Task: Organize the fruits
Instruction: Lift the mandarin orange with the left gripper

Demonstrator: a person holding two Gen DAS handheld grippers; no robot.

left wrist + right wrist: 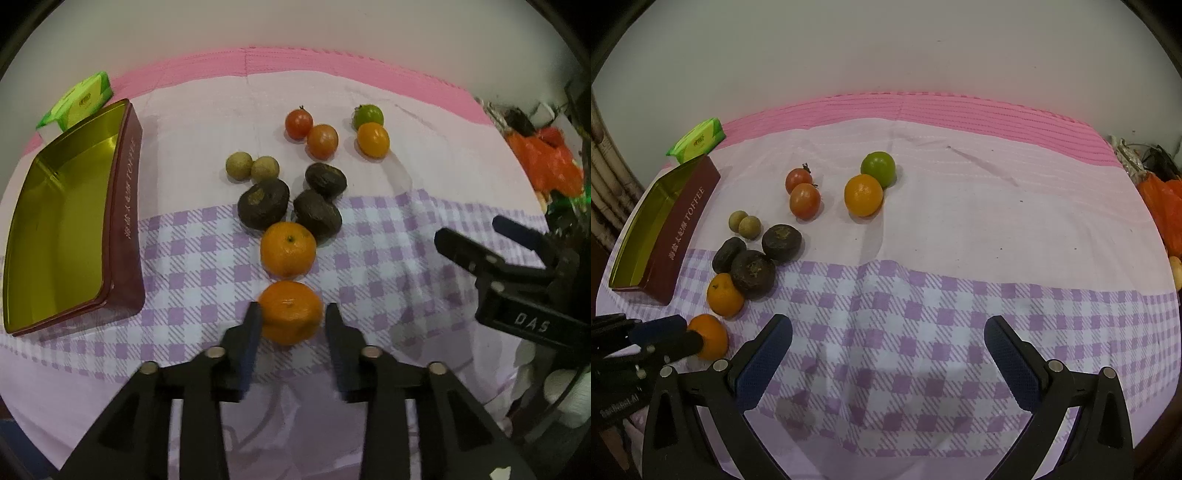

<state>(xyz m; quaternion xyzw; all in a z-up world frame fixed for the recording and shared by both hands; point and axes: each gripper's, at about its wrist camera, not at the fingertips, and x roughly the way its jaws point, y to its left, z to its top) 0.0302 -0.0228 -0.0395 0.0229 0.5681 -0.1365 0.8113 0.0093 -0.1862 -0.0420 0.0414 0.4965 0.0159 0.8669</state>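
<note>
Mandarin point(290, 312), nearest of the row, sits right between the left gripper point(291, 314) fingers on the checked tablecloth point(388, 266). The jaws are part closed around it: the left pad looks to be touching the peel, the right pad is just beside it, so a firm grip is not yet certain. A second mandarin point(288, 249) lies just beyond, then three dark round fruits point(264, 203), two small tan longans point(251, 168), two cherry tomatoes point(310, 131), and an orange citrus point(373, 139) with a green one point(368, 115) behind.

The toffee tin point(66, 236), open and empty, lies well to the left of the held fruit, long axis running away from the camera. So my read is that the coming move is a lift and a swing leftward, and the left hand is far the nearer one.

The right gripper point(888, 332) hangs wide open over bare cloth, holding nothing. Its camera gives the side look: the left tool's pads pressing the mandarin point(709, 336) from the near side, and the tin's lettered wall point(683, 229). Only the left view shows inside the tin.
</note>
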